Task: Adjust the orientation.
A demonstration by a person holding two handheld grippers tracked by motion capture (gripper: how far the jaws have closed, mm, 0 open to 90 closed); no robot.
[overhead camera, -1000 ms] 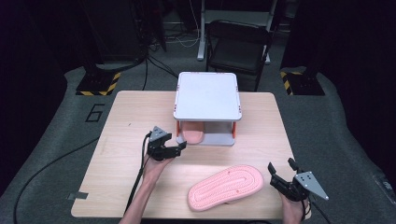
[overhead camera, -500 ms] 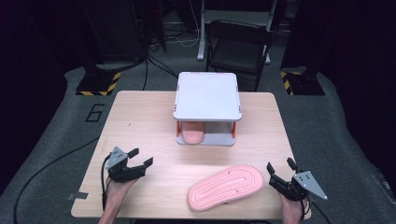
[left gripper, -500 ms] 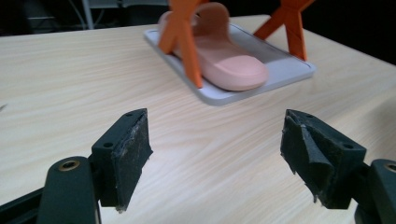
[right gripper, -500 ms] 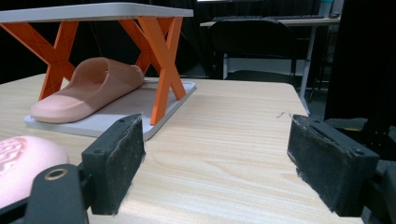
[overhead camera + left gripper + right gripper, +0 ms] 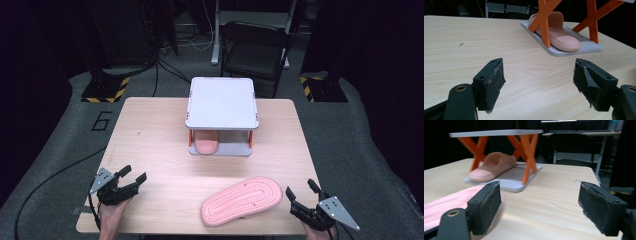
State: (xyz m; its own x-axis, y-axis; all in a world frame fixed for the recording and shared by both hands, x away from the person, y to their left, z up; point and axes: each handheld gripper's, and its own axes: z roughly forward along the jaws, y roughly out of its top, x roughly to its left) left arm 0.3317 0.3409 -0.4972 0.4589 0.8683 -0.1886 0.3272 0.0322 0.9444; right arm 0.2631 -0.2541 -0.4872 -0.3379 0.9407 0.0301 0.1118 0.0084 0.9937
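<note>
High view, layout: a pink slipper (image 5: 242, 200) lies sole-up on the counter (image 5: 150, 130) near its front edge, and everything below is placed from that slipper.
Slipper's long axis: it runs across the counter, slightly slanted — the end toward the right tongs sits a little farther from the person than the end toward the left tongs.
Rack: a small white rack (image 5: 222, 102) with orange legs stands beyond the slipper, toward the counter's far side, well apart from it.
Second slipper: its mate (image 5: 205, 144) already lies on the rack's lower tray, toe toward the loose slipper.
Right tongs: the right tongs (image 5: 301, 197) hover just beside the slipper's right end, not touching it, jaws standing wide apart with nothing between them.
Left tongs: the left tongs (image 5: 133, 175) sit well apart from the slipper's left end, near the counter's front left corner; the jaws have just been closing a little yet are plainly spread, with nothing between them.
Right gripper view: the slipper's pink edge (image 5: 454, 203) lies at the lower left, next to the left-hand pad (image 5: 488, 203), so the slipper is off to one side of the jaw gap and not inside it.
Left gripper view: bare counter between the pads, the rack and its slipper (image 5: 554, 35) ahead.
Nearer hand: the right — judged by the short gap to the slipper's end.
What the move turns on: the right tongs would probably need to swing toward the slipper and close across its narrow width, not along its length.
</note>
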